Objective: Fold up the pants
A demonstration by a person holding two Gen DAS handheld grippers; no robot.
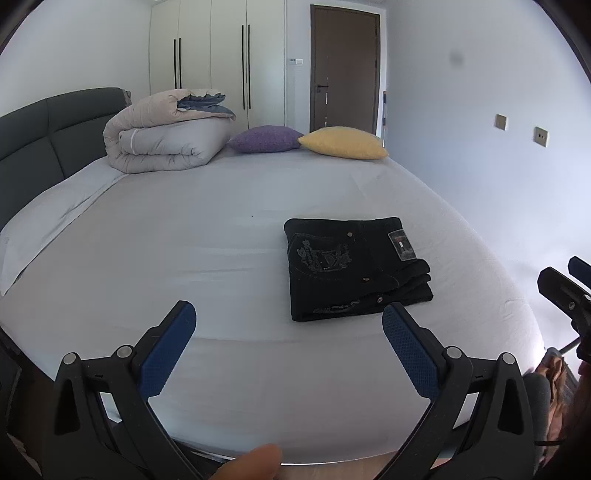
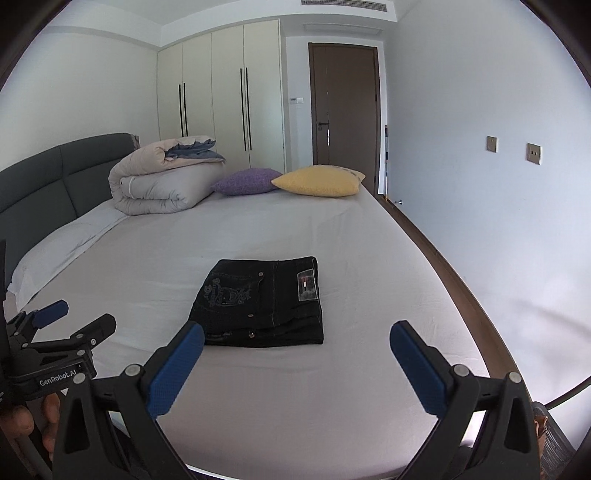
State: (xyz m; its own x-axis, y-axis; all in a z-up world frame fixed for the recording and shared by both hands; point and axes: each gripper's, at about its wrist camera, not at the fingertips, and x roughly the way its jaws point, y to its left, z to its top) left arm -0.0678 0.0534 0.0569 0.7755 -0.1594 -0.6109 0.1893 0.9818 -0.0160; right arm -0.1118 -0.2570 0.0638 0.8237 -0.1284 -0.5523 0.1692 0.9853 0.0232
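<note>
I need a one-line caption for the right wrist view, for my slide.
Folded black pants lie on the bed; the open right hand-held gripper holds nothing.

Rolled duvet [image 1: 162,133], purple cushion [image 1: 264,138], yellow cushion [image 1: 343,142] at the bed's [image 1: 184,240] far end; brown door [image 1: 345,70] beyond

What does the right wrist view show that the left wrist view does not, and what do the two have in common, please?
Only the right wrist view shows the ceiling vent, the brown floor strip beside the bed, and the left gripper's printed body. Only the left wrist view shows a fingertip at the bottom edge. Both share the folded black pants on the bed sheet, the rolled duvet, purple pillow, yellow pillow, and open jaws.
</note>
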